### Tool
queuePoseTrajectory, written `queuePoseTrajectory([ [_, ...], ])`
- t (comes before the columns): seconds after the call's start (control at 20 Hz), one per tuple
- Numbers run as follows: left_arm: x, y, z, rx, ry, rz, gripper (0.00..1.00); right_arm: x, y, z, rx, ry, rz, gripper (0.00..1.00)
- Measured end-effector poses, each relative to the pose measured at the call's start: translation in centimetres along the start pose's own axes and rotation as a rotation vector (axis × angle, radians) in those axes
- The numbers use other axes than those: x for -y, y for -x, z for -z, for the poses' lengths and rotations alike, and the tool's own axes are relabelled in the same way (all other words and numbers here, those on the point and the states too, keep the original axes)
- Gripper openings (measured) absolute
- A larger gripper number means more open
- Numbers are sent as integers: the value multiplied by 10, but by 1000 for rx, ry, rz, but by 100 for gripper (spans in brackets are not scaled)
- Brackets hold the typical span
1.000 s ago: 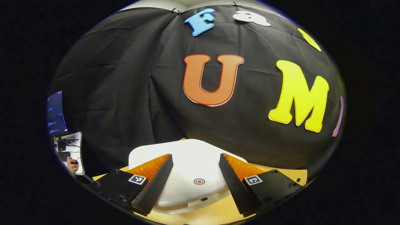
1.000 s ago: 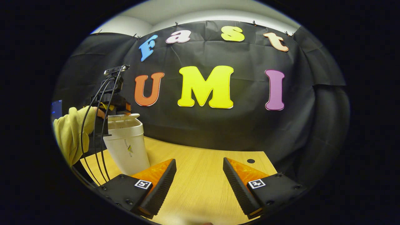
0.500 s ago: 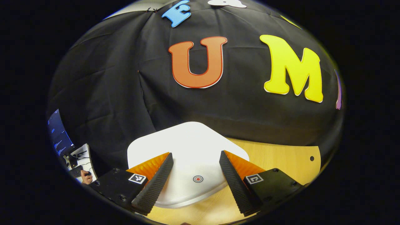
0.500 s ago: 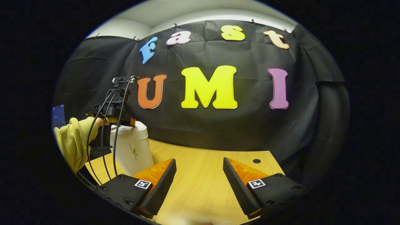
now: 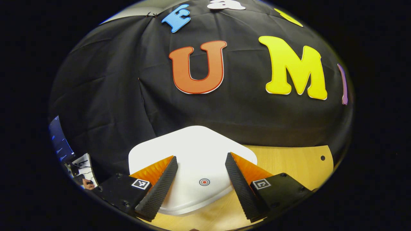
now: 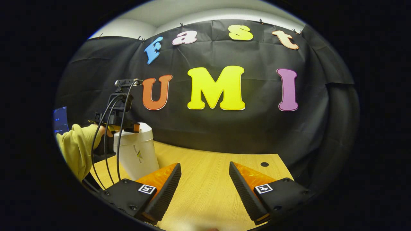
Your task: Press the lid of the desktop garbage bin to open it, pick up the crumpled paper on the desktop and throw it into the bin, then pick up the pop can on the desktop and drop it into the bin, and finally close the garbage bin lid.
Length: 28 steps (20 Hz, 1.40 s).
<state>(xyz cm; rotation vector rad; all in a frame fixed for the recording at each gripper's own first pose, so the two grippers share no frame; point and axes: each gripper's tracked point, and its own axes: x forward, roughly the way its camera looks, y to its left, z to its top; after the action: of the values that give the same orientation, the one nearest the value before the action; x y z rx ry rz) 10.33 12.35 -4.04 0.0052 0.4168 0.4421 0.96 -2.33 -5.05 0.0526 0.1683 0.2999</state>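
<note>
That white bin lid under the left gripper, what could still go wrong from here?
The left gripper sits over the bin lid, fingers spread wide on either side of the red target mark. Pushing off that mark might leave the lid unlatched, so it could pop up again. The garbage bin is tall and stands near the table edge beside the sleeve; a hard sideways push might tip it.

White bin lid (image 5: 196, 150), red bullseye (image 5: 204, 182)
</note>
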Motion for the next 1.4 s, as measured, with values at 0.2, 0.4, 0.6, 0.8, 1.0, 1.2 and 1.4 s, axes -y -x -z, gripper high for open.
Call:
queuePoseTrajectory([
  [0.2,2,2,-7,51,46,9,99,-3,4,-2,14,11,-7,96],
  [0.4,9,29,-10,131,35,51,98,-1,6,-2,11,22,9,95],
  [0.6,34,65,-8,225,73,173,98,1,6,-8,25,23,53,96],
  [0.8,46,102,-4,282,75,266,98,2,5,-12,30,35,101,95],
  [1.0,59,129,-10,356,79,334,98,1,3,-13,31,35,137,95],
  [1.2,67,142,-7,386,55,375,97,-2,4,-11,28,40,153,95],
  [1.4,66,148,-3,418,55,377,97,-7,3,-12,28,51,158,95],
])
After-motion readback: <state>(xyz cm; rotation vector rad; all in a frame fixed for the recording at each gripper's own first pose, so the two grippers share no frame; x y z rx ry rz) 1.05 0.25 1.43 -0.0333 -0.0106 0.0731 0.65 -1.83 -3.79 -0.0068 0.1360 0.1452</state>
